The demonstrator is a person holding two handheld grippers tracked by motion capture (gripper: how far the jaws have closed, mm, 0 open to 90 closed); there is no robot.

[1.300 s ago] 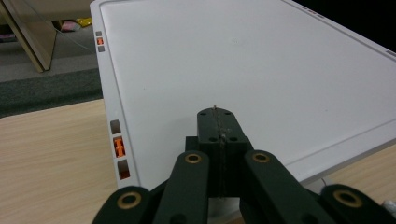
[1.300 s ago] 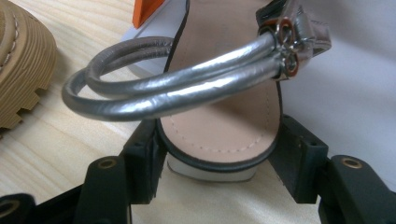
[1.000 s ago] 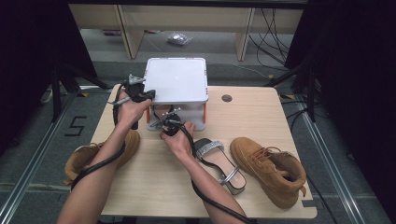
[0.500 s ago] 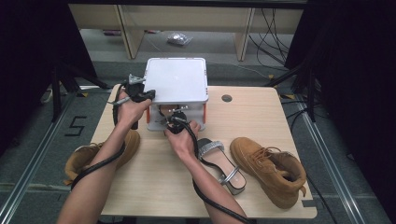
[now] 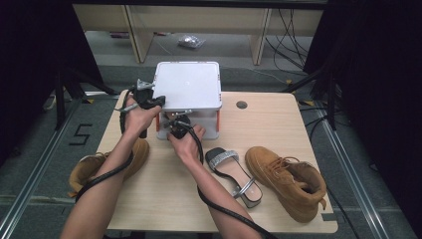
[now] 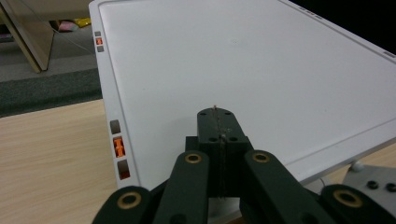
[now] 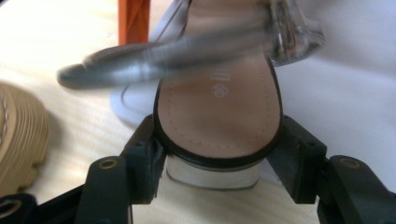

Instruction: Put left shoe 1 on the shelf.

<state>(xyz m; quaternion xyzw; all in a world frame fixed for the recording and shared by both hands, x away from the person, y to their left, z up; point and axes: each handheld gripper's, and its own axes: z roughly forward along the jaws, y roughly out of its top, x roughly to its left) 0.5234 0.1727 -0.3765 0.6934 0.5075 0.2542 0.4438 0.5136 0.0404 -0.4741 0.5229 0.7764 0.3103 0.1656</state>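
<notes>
A white-lidded box (image 5: 189,84) on orange legs (image 7: 133,18) stands at the back of the table. My left gripper (image 5: 159,101) rests shut at the lid's left edge; in the left gripper view its jaws (image 6: 217,116) lie pressed together over the white lid (image 6: 280,56). In front of the box, my right gripper (image 5: 175,124) holds a silver-strapped sandal (image 7: 217,107) by its heel, one pad on either side (image 7: 217,140). Its jaws have just eased open slightly, with the heel still between them. A matching sandal (image 5: 234,172) lies on the table.
One tan boot (image 5: 288,181) lies at the table's right front. Another tan boot (image 5: 89,169) sits at the left edge, partly under my left forearm; its sole (image 7: 18,140) appears in the right gripper view. The wooden table (image 5: 159,199) has a cable hole (image 5: 242,105).
The right hand has edged slightly toward the box's front. The left hand has stayed put.
</notes>
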